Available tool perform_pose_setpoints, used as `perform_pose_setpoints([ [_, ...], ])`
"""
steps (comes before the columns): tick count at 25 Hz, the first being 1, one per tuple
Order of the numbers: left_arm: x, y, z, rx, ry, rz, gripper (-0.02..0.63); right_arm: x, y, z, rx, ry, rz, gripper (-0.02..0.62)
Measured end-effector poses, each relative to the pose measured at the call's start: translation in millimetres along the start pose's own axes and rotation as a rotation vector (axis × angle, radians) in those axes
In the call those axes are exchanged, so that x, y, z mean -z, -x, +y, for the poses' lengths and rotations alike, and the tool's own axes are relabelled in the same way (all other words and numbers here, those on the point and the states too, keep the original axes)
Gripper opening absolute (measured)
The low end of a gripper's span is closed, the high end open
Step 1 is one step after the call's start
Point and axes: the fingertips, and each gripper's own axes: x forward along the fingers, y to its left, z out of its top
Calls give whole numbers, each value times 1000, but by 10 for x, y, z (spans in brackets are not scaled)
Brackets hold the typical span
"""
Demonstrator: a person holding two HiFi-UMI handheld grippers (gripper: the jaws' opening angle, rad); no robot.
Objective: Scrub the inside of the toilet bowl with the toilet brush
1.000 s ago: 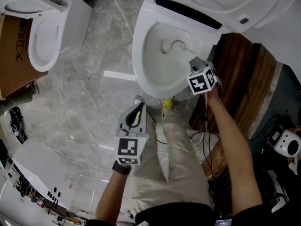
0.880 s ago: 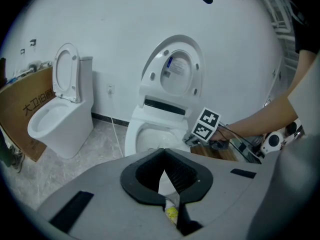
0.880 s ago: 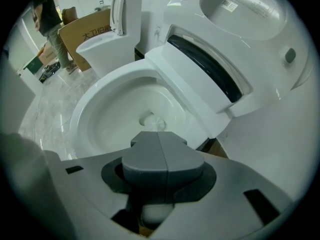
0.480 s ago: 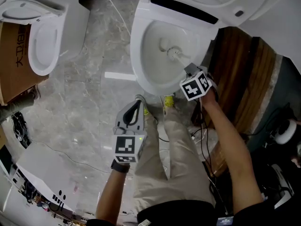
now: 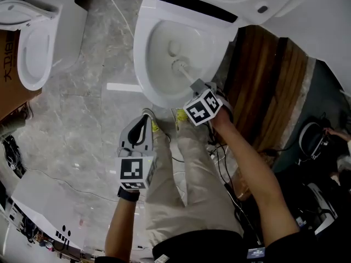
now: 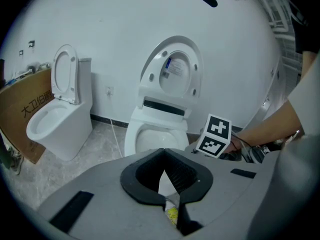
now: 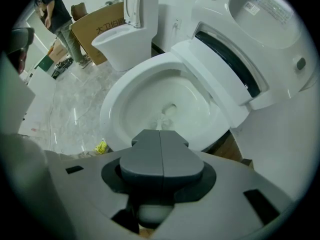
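Note:
The white toilet bowl (image 5: 147, 64) stands open with seat and lid up. My right gripper (image 5: 196, 86) hangs over the bowl's near right rim, shut on the toilet brush handle. The white brush head (image 5: 179, 66) rests inside the bowl, just on the near side of the drain hole. In the right gripper view the jaws (image 7: 160, 134) meet flat, and the brush head (image 7: 160, 119) shows beyond them in the bowl (image 7: 125, 104). My left gripper (image 5: 143, 124) is held low beside the person's leg, away from the bowl, shut with nothing in it (image 6: 163, 154).
A second toilet (image 5: 33, 37) and a cardboard box (image 5: 6, 70) stand at the left. A wooden panel (image 5: 269, 92) lies right of the bowl, with cables (image 5: 219, 158) on the marble floor. Another person (image 7: 60, 19) stands far off.
The brush head has slid from beside the drain hole toward the near side of the bowl as my right gripper drew back. The left gripper has stayed put.

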Motion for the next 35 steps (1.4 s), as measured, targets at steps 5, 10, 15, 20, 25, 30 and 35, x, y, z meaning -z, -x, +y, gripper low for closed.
perform_pose_setpoints([
  [5,-50,16,7,-2,4,-12,18,-13,16,183,-61,-84,-6,160],
  [10,1,6,76,-14,15,-12,18,-201,50,299,-184,-270,-21,160],
  [15,25,27,35,-12,23,-9,18,-311,-81,302,-242,-354,-13,160],
  [20,37,4,28,-13,25,-15,18,-522,-200,58,-223,-390,-80,160],
  [25,124,3,39,-23,32,-7,18,-590,-260,-72,-213,-379,-116,160],
  [30,179,24,76,-27,30,-2,18,-637,-334,-186,-207,-385,-140,158],
  [35,245,15,108,-32,38,3,18,-715,-396,-262,-164,-374,-164,158],
])
